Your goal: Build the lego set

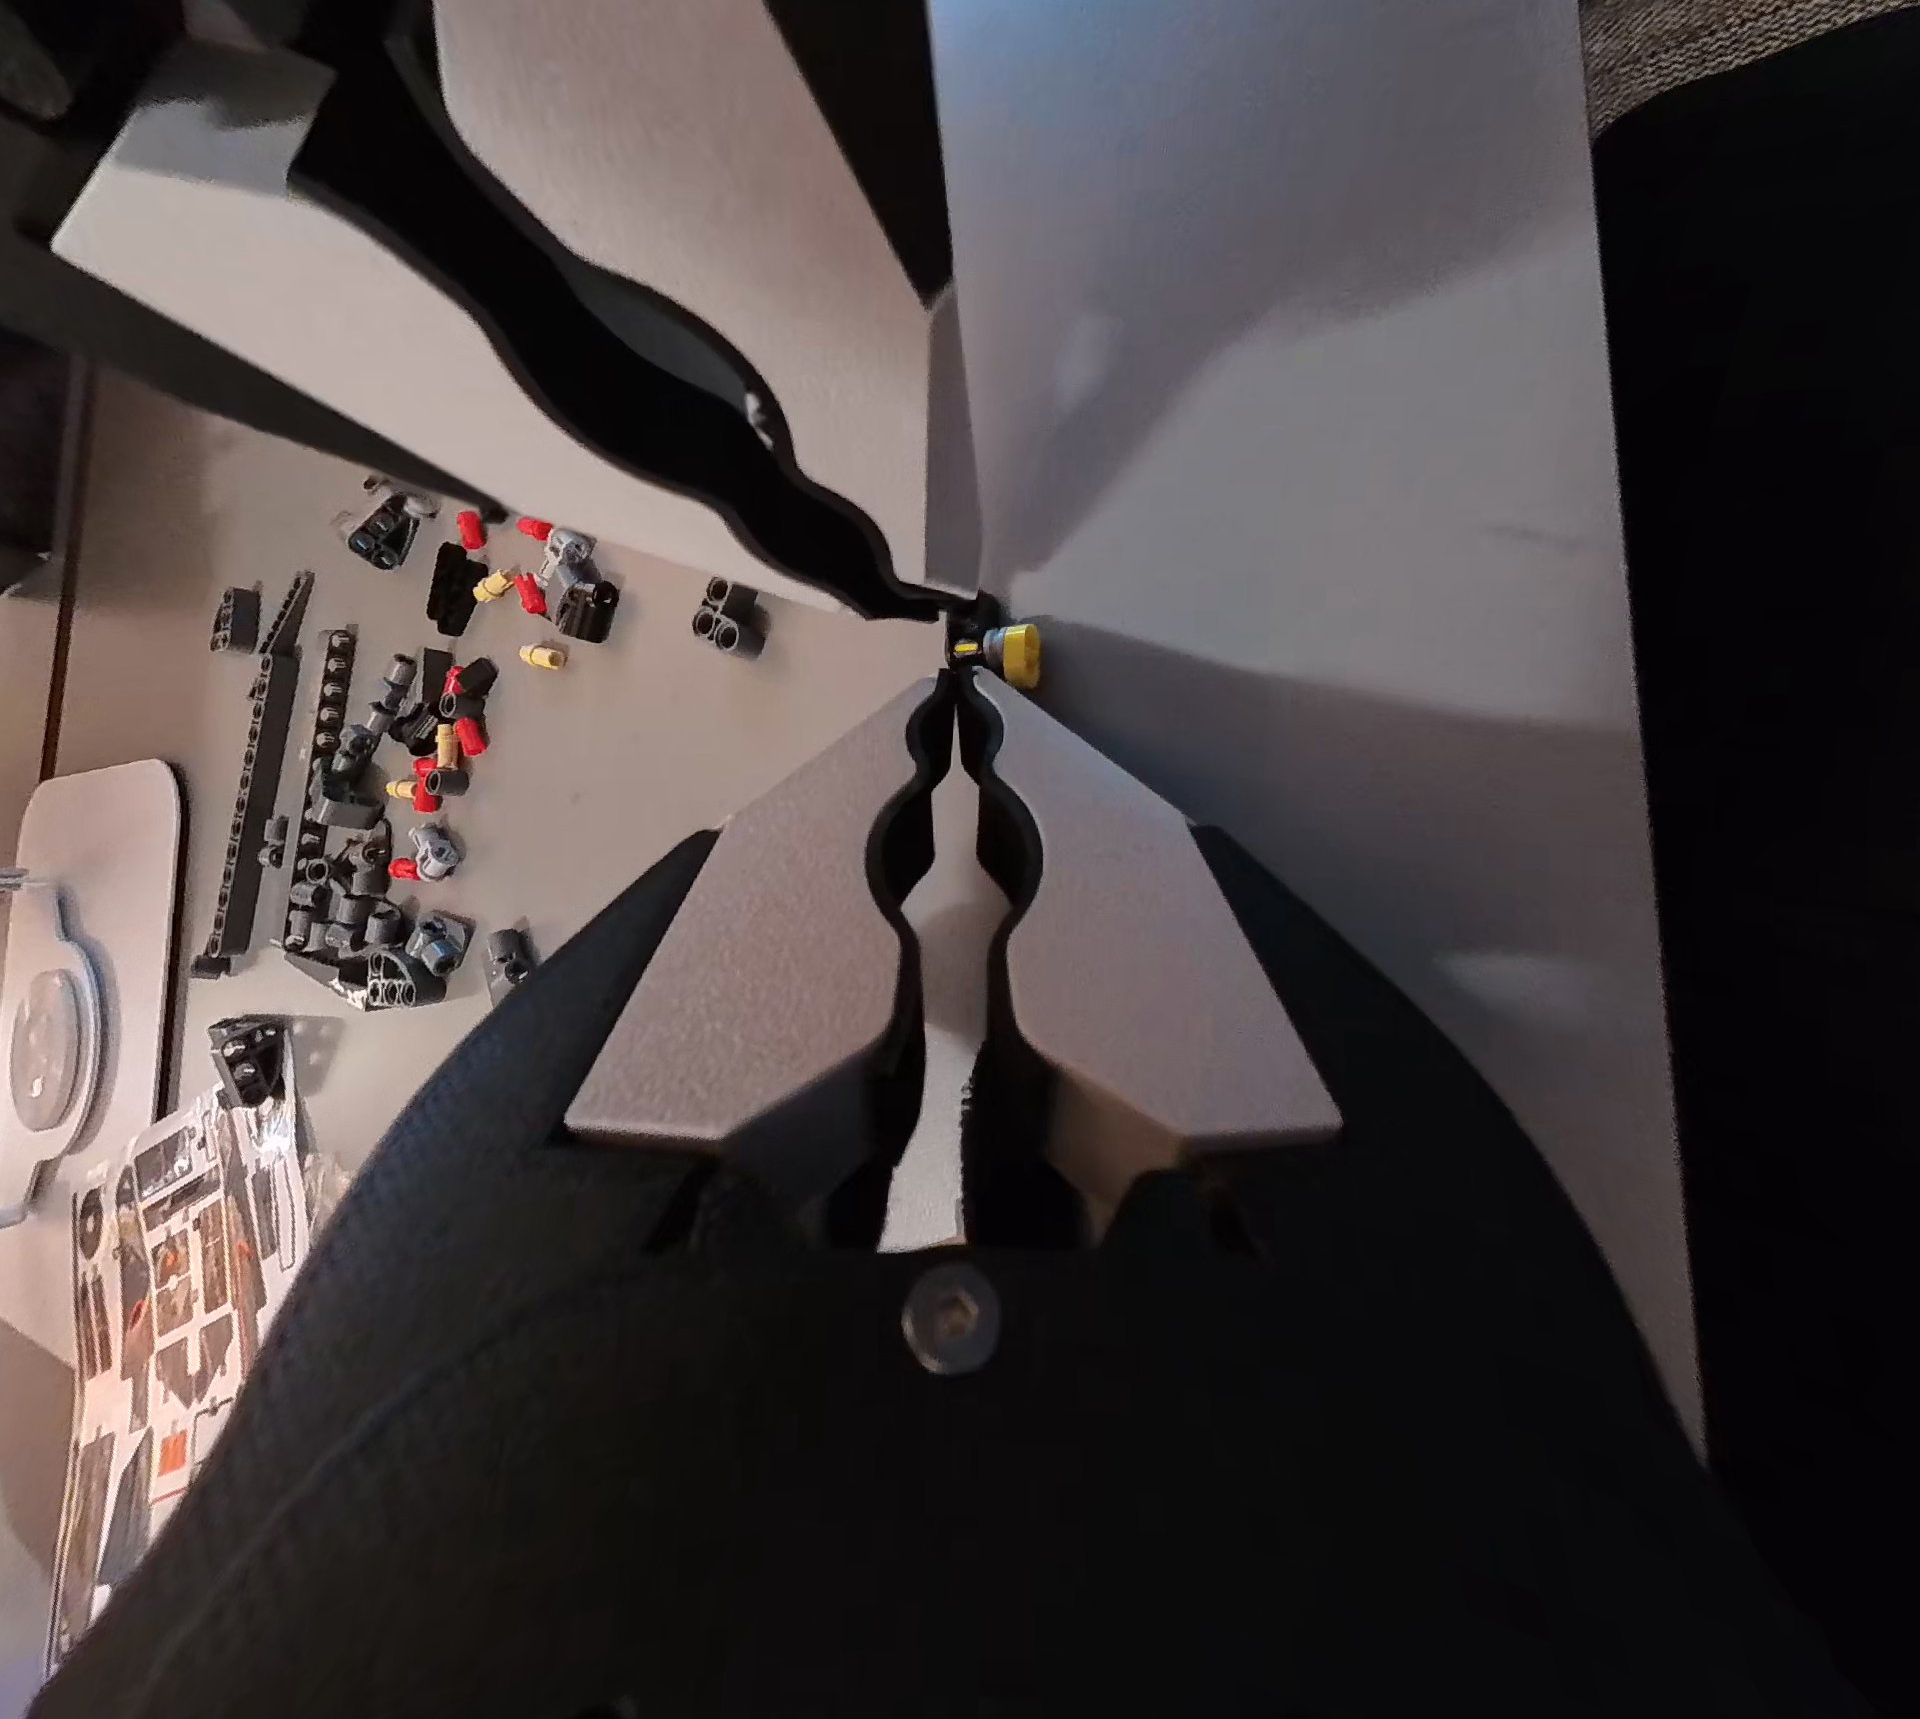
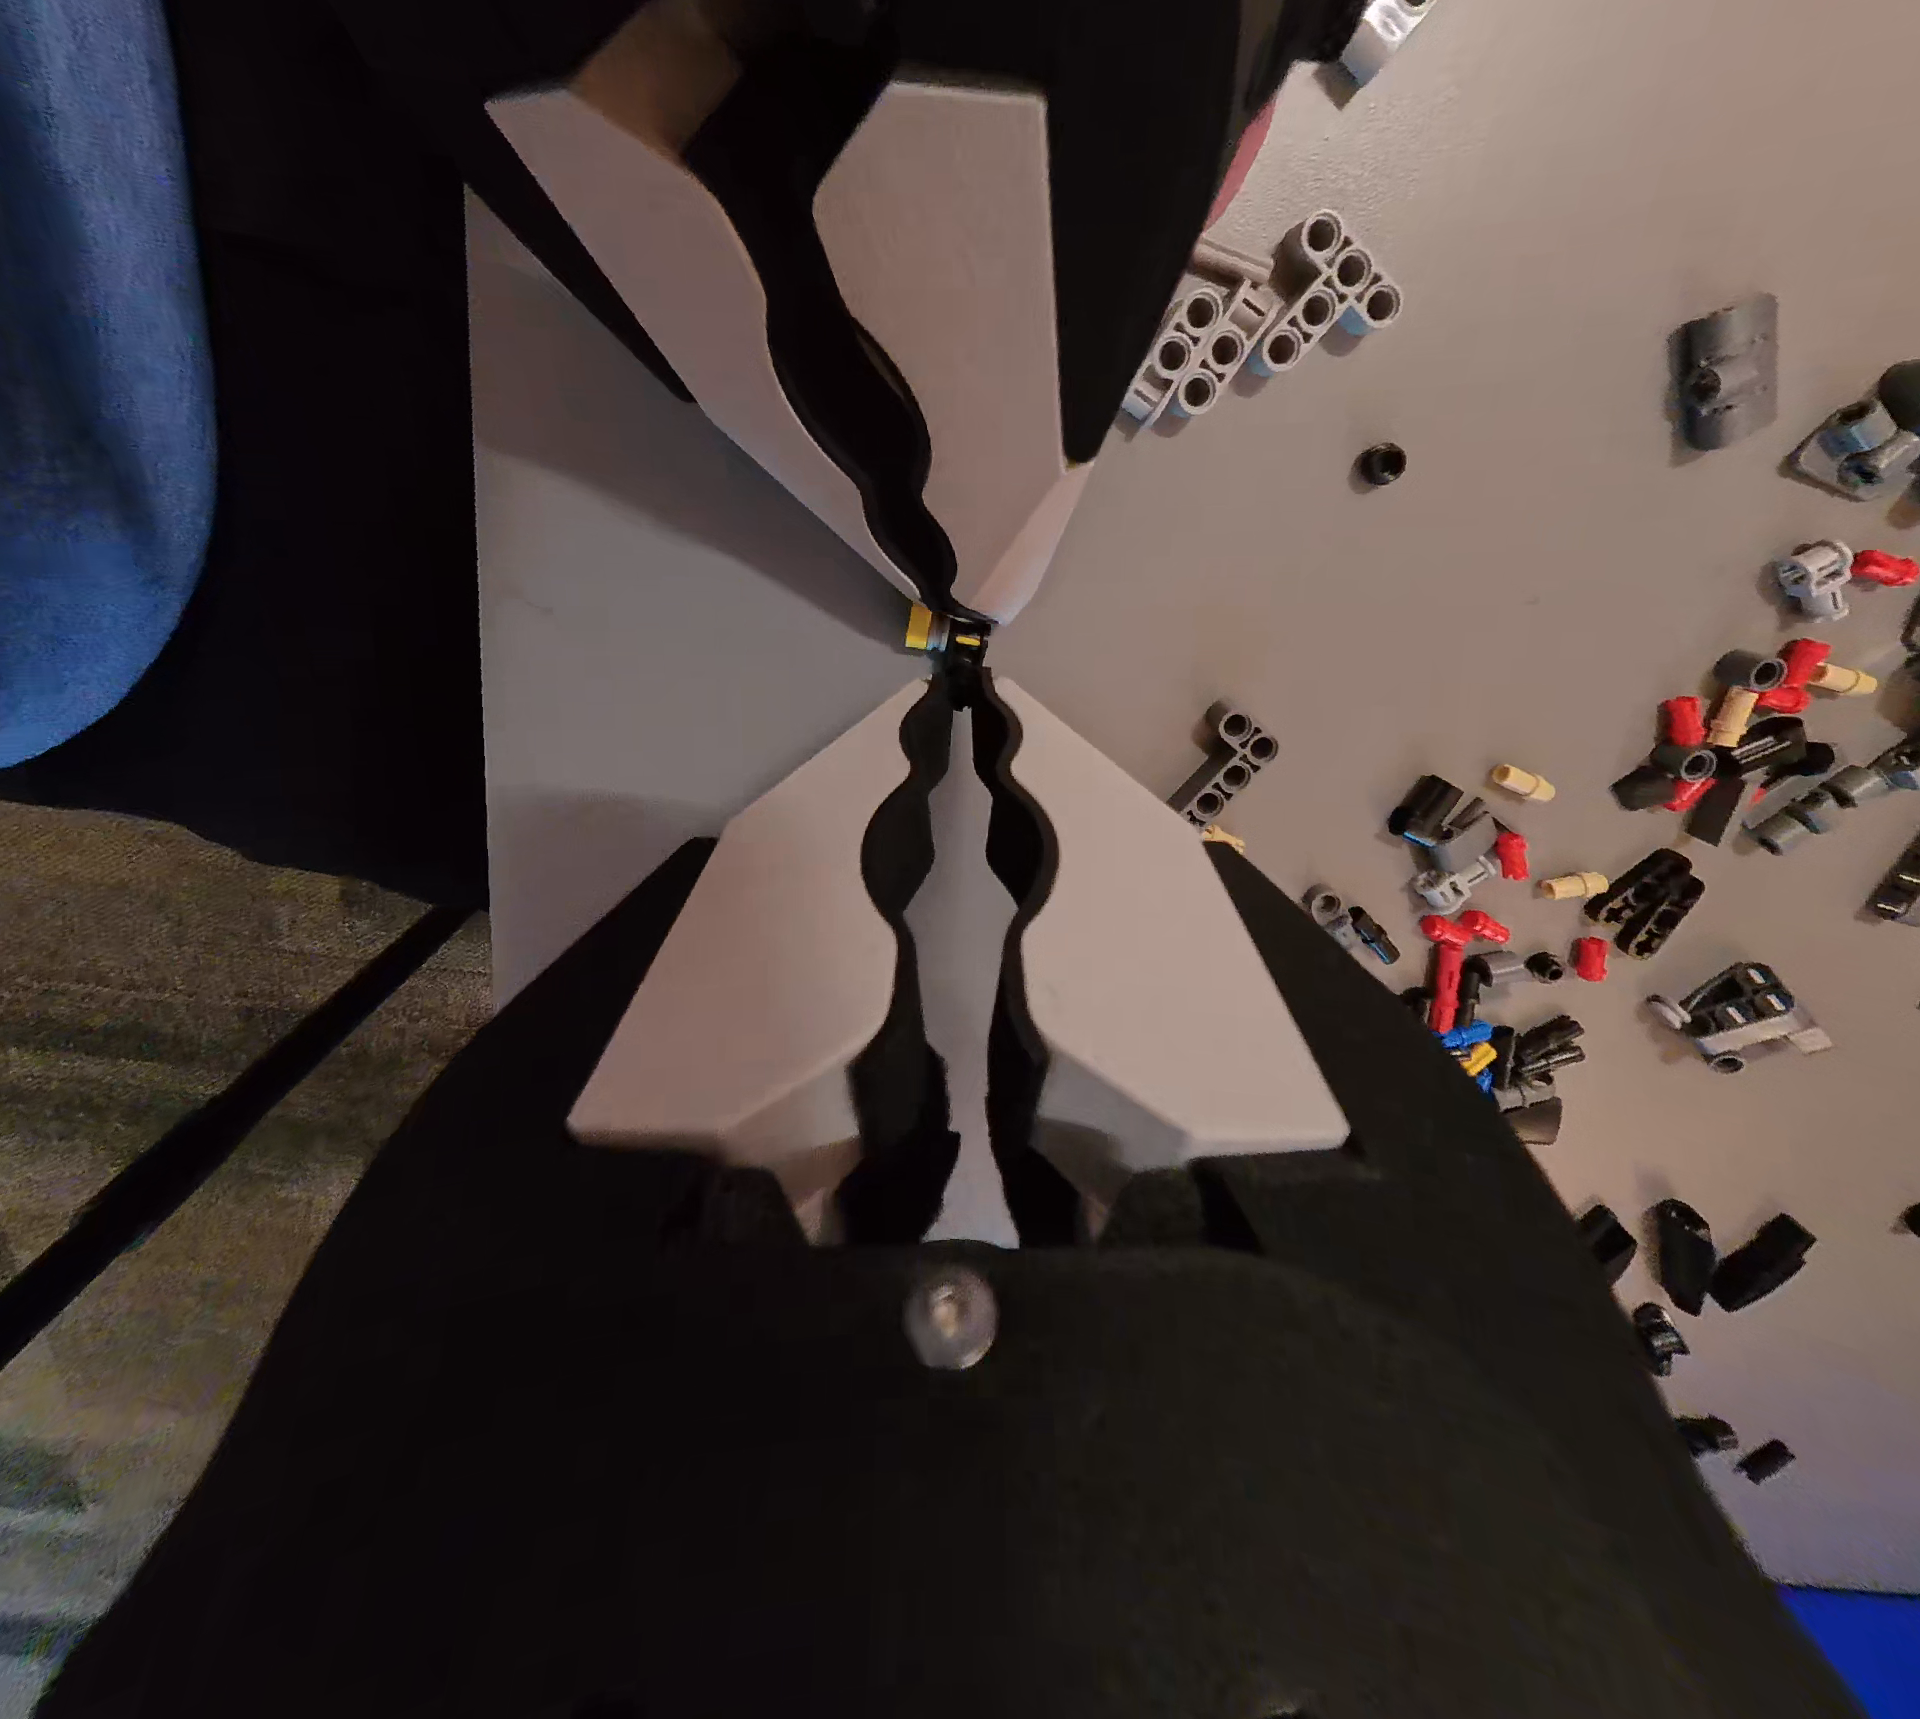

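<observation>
Grey worktop (image 2: 1351, 630) strewn with loose lego pieces (image 2: 1714, 755).
Both grippers, left gripper (image 1: 954, 682) and right gripper (image 2: 958, 693), clench one small yellow-and-black assembly (image 1: 1003, 643) at meeting fingertips.

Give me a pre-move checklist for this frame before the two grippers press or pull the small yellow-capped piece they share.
1. Left gripper closed on the small assembly: ok, tips pinched at its dark end.
2. Right gripper closed on the same assembly: ok, tips meet at it.
3. Yellow cap free of both grippers: ok, it sticks out sideways.
4. Parts fully seated together: cannot tell, too small.
5. Assembly held clear of the table: ok, it sits in the air near the table's edge.
6. Loose parts pile out of the way: ok, off to the side.
</observation>
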`<state>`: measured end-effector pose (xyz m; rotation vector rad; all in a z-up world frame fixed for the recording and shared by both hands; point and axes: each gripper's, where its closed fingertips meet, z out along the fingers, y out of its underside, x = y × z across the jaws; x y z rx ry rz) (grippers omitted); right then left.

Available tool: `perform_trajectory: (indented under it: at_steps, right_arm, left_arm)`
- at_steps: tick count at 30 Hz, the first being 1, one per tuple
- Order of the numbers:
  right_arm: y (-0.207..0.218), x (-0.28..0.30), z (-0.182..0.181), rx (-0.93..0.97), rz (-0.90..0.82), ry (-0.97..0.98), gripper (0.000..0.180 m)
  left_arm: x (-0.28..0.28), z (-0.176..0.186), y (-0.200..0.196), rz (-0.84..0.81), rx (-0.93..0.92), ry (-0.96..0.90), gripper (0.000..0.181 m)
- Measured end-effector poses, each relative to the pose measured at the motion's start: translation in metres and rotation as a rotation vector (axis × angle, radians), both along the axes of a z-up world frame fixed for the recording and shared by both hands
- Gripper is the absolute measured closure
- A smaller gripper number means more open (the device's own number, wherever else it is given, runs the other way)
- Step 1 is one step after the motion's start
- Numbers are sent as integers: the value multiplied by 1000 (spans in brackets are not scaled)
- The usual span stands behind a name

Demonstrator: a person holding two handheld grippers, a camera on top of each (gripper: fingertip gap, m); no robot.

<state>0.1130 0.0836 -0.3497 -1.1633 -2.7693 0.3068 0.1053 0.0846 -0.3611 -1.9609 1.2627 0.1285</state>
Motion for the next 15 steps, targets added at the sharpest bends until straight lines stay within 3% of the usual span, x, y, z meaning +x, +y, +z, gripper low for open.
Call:
perform_trajectory:
  at_steps: [15]
  right_arm:
    - [-1, 0, 0, -67, -26, 45, 179]
  left_arm:
    - [0, 0, 1, 3, 15, 13, 181]
